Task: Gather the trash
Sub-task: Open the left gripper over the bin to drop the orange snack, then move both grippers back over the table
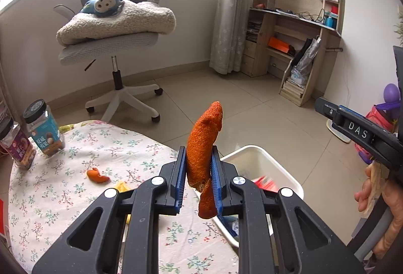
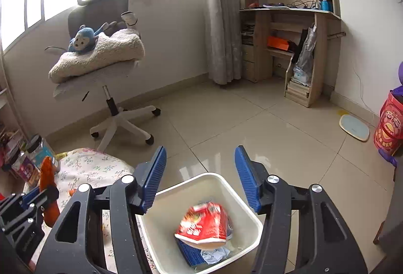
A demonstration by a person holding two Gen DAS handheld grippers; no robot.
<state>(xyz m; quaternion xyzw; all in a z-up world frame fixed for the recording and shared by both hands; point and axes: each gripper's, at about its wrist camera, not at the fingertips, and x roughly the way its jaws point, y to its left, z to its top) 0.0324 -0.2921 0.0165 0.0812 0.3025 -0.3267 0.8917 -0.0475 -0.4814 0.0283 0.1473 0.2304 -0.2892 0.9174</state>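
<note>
Left gripper (image 1: 196, 180) jaws clamped on orange peel (image 1: 205, 145), long axis upright; bin (image 2: 248, 201) lies just right; right gripper (image 2: 201, 177) jaws open, empty, above it.

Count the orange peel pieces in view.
2: one long orange peel clamped in the left gripper; one small piece on the floral tablecloth. Others may be hidden.

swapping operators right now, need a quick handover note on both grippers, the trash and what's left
Left gripper: shut on an orange peel strip, near the table edge, short of the white bin.
Right gripper: open, empty, above the bin.
Done: red snack wrapper is in the bin on top of paper scraps.
Left: drop the held peel in, then collect the small orange peel piece and the yellow scrap on the floral tablecloth.
</note>
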